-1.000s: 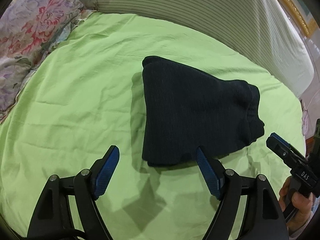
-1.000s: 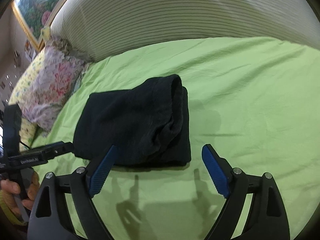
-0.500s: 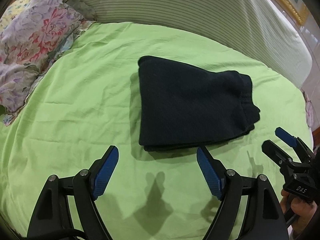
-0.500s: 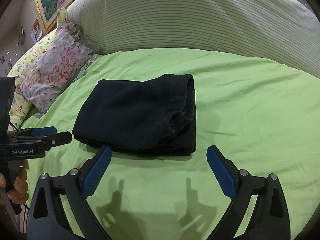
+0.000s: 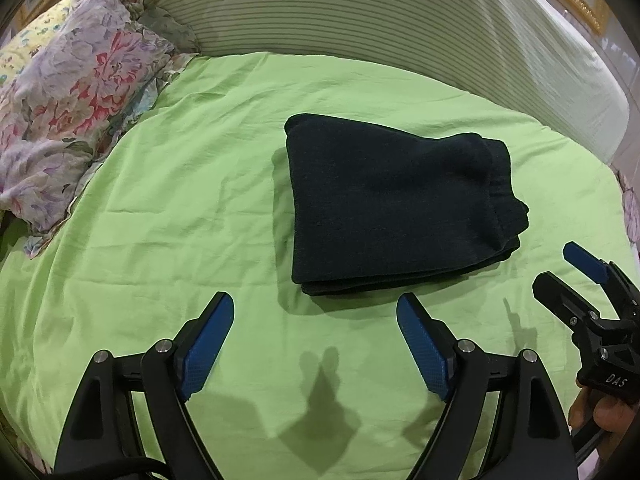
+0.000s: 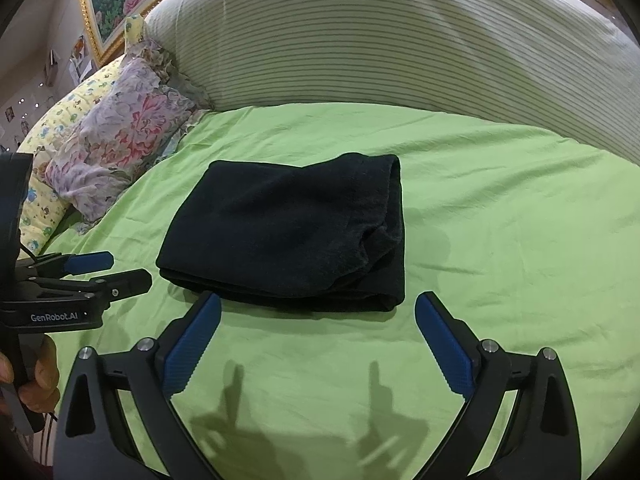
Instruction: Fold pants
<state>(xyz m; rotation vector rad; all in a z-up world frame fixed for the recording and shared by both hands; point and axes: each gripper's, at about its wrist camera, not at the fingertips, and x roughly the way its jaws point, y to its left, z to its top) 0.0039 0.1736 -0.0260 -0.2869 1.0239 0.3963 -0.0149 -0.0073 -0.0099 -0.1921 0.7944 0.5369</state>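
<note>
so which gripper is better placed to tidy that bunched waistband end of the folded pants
Right, probably. The bunched end of the pants lies just beyond the open right gripper, between its fingers. The open left gripper faces the smoother folded end instead.

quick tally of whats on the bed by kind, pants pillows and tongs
folded dark pants: 1
pillows: 2, floral pillow and yellow patterned pillow
tongs: 2, left tongs and right tongs, both open and empty
total: 5
</note>
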